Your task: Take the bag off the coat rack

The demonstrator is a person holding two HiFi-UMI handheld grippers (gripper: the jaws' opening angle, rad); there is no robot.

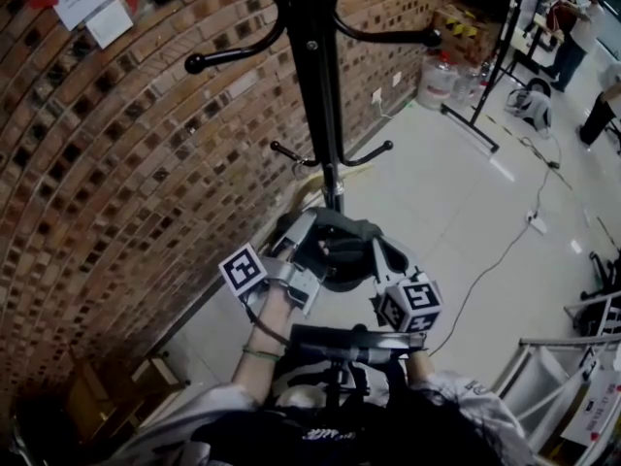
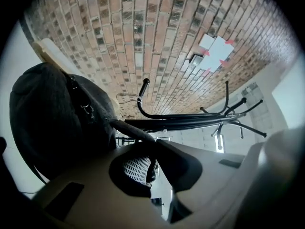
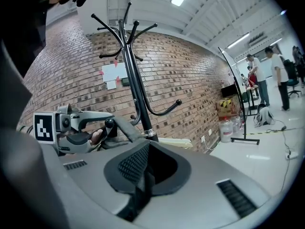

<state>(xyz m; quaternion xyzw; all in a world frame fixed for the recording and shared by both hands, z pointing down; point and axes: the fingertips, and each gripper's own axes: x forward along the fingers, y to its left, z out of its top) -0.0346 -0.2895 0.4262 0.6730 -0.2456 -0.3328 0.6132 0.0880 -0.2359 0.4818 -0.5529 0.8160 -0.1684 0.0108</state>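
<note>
A dark grey bag (image 1: 335,246) hangs between my two grippers, just in front of the black coat rack's pole (image 1: 318,95). My left gripper (image 1: 296,233) is on its left side and my right gripper (image 1: 380,255) on its right. In the left gripper view the bag (image 2: 47,113) bulks at the left, and its strap (image 2: 131,130) runs into the left gripper (image 2: 143,163), which is shut on it. In the right gripper view the right gripper (image 3: 145,175) is shut on a dark strap (image 3: 140,190). I cannot tell whether the strap still touches a hook.
The rack's lower hooks (image 1: 374,153) and upper hooks (image 1: 233,58) stick out above the bag. A brick wall (image 1: 116,163) stands close on the left. A cable (image 1: 505,250) crosses the pale floor at the right, and people (image 1: 572,37) stand far back.
</note>
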